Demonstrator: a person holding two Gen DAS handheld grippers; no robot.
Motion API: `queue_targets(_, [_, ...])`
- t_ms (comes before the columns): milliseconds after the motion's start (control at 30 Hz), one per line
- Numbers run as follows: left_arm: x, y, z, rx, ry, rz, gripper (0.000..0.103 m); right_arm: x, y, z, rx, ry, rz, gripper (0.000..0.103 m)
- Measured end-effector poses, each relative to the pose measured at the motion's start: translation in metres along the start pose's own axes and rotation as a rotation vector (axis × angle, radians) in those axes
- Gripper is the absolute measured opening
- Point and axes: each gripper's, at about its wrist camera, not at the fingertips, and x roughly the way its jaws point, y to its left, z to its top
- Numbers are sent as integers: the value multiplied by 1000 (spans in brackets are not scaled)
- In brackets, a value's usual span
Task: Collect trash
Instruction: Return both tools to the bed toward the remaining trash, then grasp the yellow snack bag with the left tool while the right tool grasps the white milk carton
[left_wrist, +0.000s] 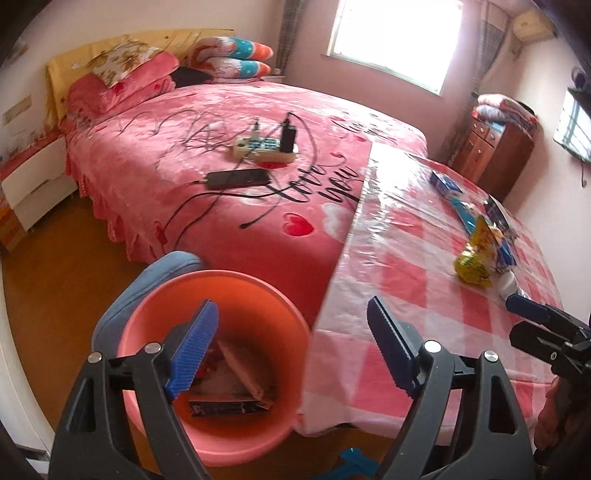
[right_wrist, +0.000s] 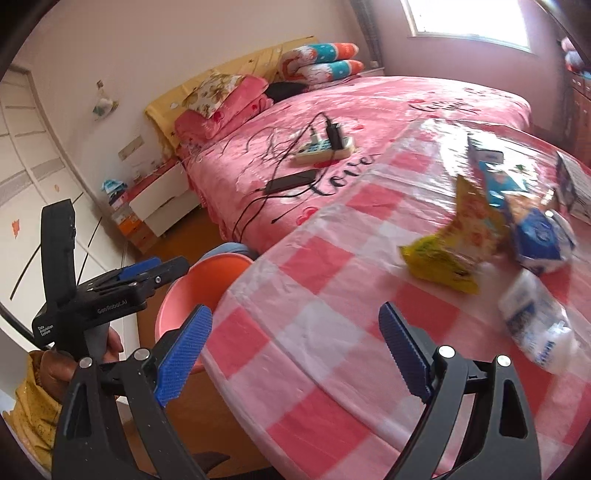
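A pink bin (left_wrist: 236, 291) stands on the floor at the table's left edge, with a box and wrappers (left_wrist: 236, 384) inside; it also shows in the right wrist view (right_wrist: 177, 295). My left gripper (left_wrist: 291, 354) is open and empty above the bin's right rim. My right gripper (right_wrist: 295, 354) is open and empty over the checked tablecloth (right_wrist: 332, 295). Trash lies ahead of it on the table: a yellow snack bag (right_wrist: 454, 243), a blue-white packet (right_wrist: 539, 236), a white bottle (right_wrist: 535, 321) and blue boxes (right_wrist: 498, 181). The yellow bag (left_wrist: 476, 258) also shows in the left wrist view.
A bed with a pink cover (left_wrist: 221, 147) lies behind the table, carrying a power strip (left_wrist: 266, 147), a phone (left_wrist: 238, 178) and cables. A white nightstand (left_wrist: 33, 184) stands at the left, a wooden dresser (left_wrist: 495, 147) at the right. A blue cushion (left_wrist: 155, 280) sits behind the bin.
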Motion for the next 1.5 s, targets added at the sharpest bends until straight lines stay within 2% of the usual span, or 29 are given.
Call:
queue_targets(367, [13,-78,9,127,27,-79,84,-50,-66,-22,126,-66,-91,91])
queue_targets(833, [41,-173,17,298,62,-194,84,-81,-150,-39,277,-88,-190,91])
queue_targets(933, [50,-187,19,319,70,-214,84,-89,-172,-31,317,-106,-218,91])
queue_targets(1200, [78,-223,25,399,93,-263,84,-102,-240,18,451,-149,-254,91])
queue_targets(1500, [111,-239,37,421,128,-299,84,-78,-294,64,476,-156,-303,91])
